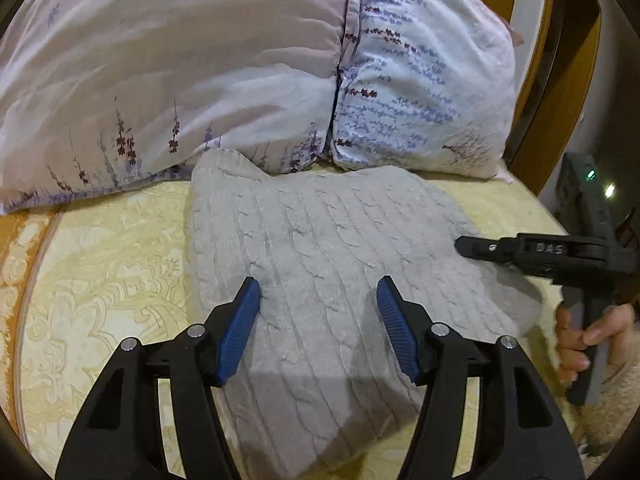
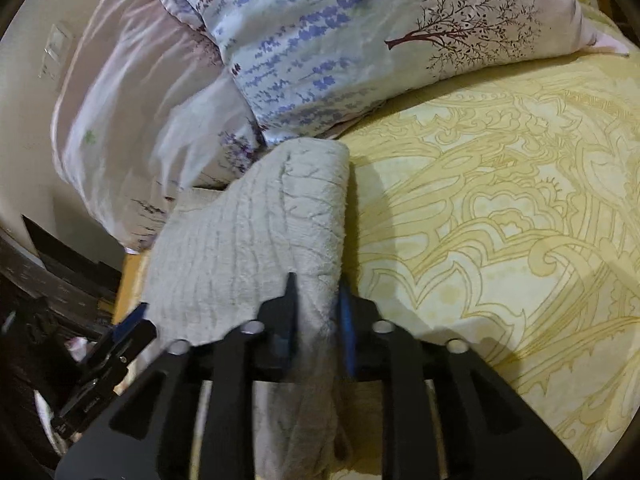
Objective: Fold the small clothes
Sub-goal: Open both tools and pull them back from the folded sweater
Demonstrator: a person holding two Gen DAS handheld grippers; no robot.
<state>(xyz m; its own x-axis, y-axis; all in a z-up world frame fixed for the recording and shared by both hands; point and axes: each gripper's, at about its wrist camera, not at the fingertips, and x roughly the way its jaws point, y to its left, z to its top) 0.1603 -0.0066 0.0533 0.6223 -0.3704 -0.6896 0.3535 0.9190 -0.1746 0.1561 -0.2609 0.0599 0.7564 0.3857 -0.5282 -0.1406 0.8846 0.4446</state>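
A light grey cable-knit garment [image 1: 320, 240] lies on the yellow patterned bedsheet [image 1: 100, 264], its far edge against the pillows. My left gripper [image 1: 318, 292] is open, its blue pads spread just above the knit, holding nothing. My right gripper [image 1: 464, 246] comes in from the right and grips the garment's right edge. In the right wrist view, the right gripper [image 2: 318, 296] is shut on a lifted fold of the grey garment [image 2: 248, 232], which drapes over it. The left gripper's tip [image 2: 132, 320] shows at lower left.
Two floral pillows, a pinkish one [image 1: 168, 80] and a white-blue one [image 1: 424, 92], lie along the far side. A wooden bed frame [image 1: 576, 60] runs at right. The sheet [image 2: 500, 200] spreads wide to the right of the garment. A hand [image 1: 588, 336] holds the right gripper.
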